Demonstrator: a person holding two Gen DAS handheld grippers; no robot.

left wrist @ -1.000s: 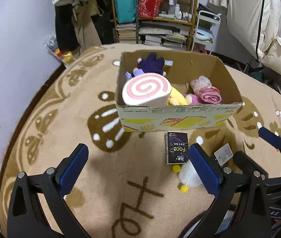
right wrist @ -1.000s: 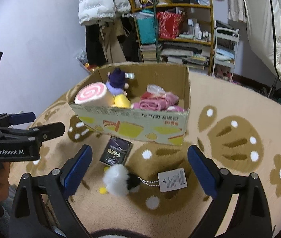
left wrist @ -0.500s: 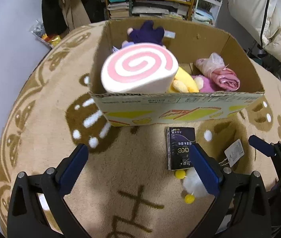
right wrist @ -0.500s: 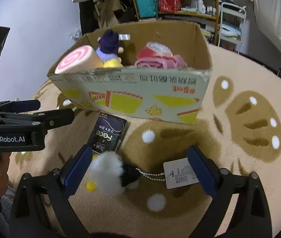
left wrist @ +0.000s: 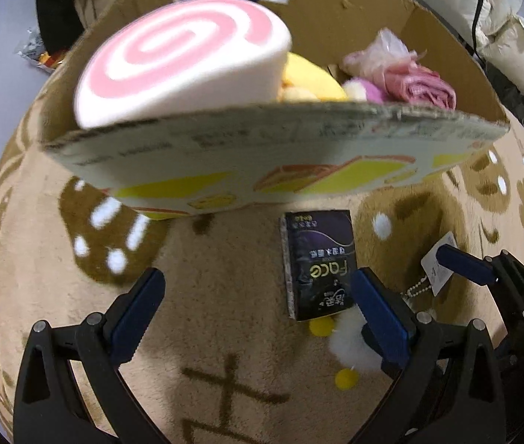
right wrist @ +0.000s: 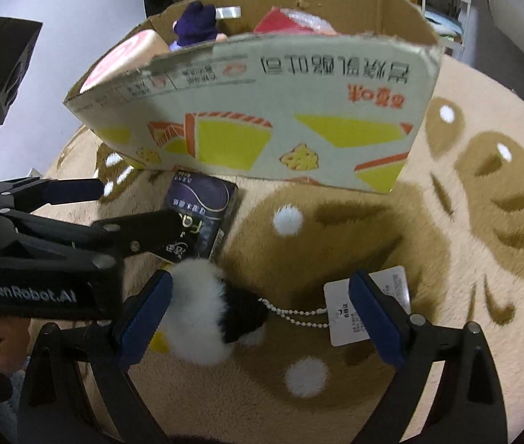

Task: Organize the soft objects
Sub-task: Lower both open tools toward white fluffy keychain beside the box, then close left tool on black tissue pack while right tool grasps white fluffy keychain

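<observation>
Both hand-held grippers sit low over the beige patterned carpet (right wrist: 447, 222), jaws wide, nothing held. Right hand-held gripper (right wrist: 258, 318) straddles the fluffy white-and-black plush toy (right wrist: 210, 318), lying w/ long axis left-right, bead-chain paper tag (right wrist: 350, 314) trailing right. Left hand-held gripper (left wrist: 254, 314) faces the open cardboard box (left wrist: 262, 159).

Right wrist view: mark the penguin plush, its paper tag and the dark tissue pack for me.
penguin plush (right wrist: 202, 318), right wrist view, white fluffy body.
paper tag (right wrist: 339, 310), right wrist view, left printed face.
dark tissue pack (right wrist: 202, 203), right wrist view, purple top face.
</observation>
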